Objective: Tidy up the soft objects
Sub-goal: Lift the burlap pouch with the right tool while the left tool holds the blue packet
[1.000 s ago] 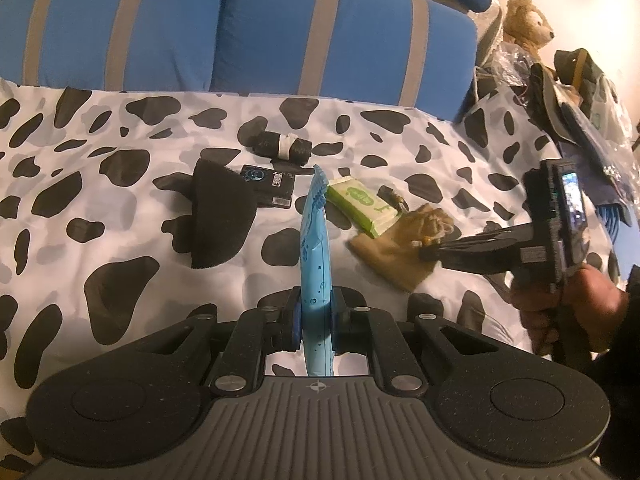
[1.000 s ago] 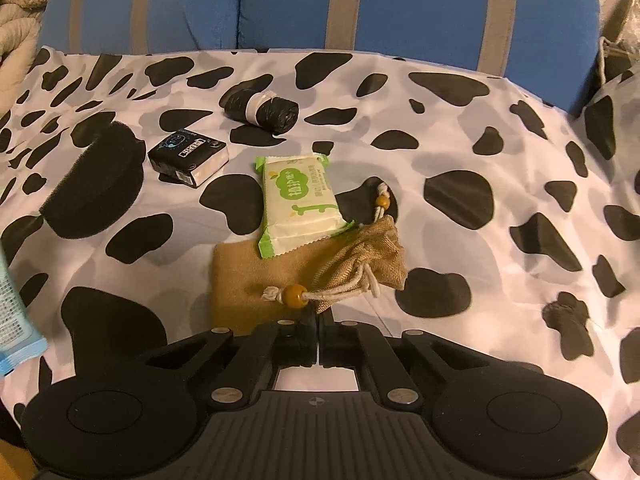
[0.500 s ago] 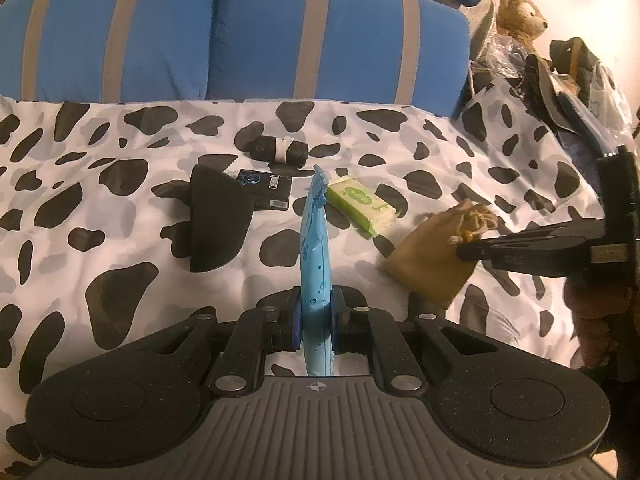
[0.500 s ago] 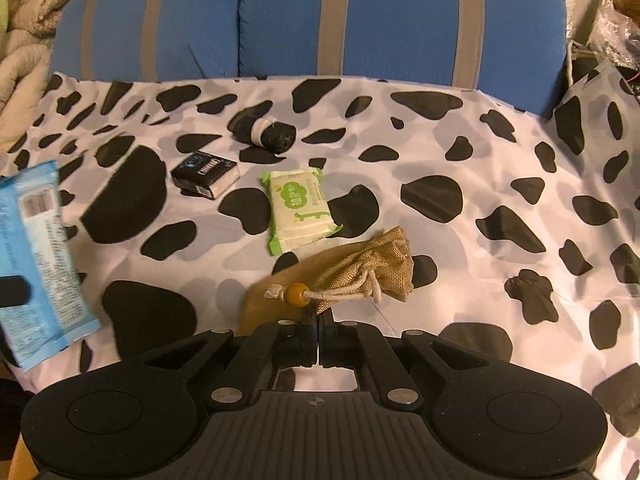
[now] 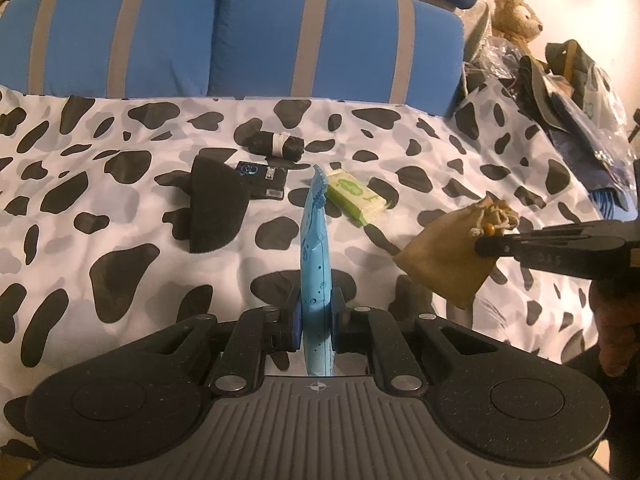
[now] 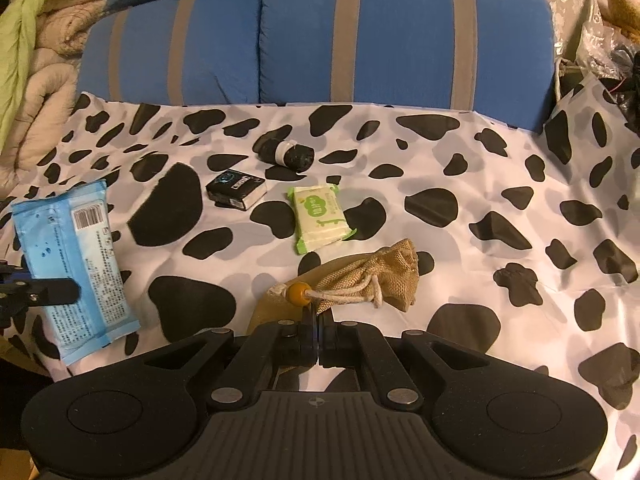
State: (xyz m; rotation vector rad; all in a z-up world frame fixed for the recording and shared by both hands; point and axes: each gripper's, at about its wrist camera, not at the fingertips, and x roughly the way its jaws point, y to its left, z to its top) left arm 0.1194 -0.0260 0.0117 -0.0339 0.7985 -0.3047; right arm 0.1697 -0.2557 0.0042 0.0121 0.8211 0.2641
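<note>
Cow-print sheet (image 5: 120, 264) covers the whole work surface, white with black patches, lightly creased, and runs back to two blue cushions (image 6: 404, 36) with grey stripes. Nearest, the left gripper (image 5: 315, 322) is clamped on a blue wipes pack (image 5: 316, 252), held on edge and clear of the sheet; the right wrist view shows the same pack (image 6: 76, 264) flat-on at the left, barcode uppermost. The right gripper (image 6: 319, 338) has its jaws together on the drawstring of a burlap pouch (image 6: 384, 276), just behind an orange bead (image 6: 298, 294); from the left wrist view the pouch (image 5: 448, 256) hangs off the sheet from the gripper tips, neck cinched, contents not visible. A hand (image 5: 616, 332) shows under that gripper at the right edge. Farther back on the sheet lie a green tissue pack (image 6: 320, 218), a black pad (image 6: 168, 210) and a small black box (image 6: 236, 190) just beside it, then a black roll (image 6: 286, 152) with a white band, nearest the cushions. Beige and green bedding (image 6: 36, 60) is heaped at far left; a teddy bear (image 5: 516, 14) and a pile of bags (image 5: 572, 80) sit at far right. Against the frames a second ago: the pouch then lay on the sheet touching the tissue pack; it is now lifted and apart from it, drawn to the right. The wipes pack and the left gripper's hold are unchanged.
</note>
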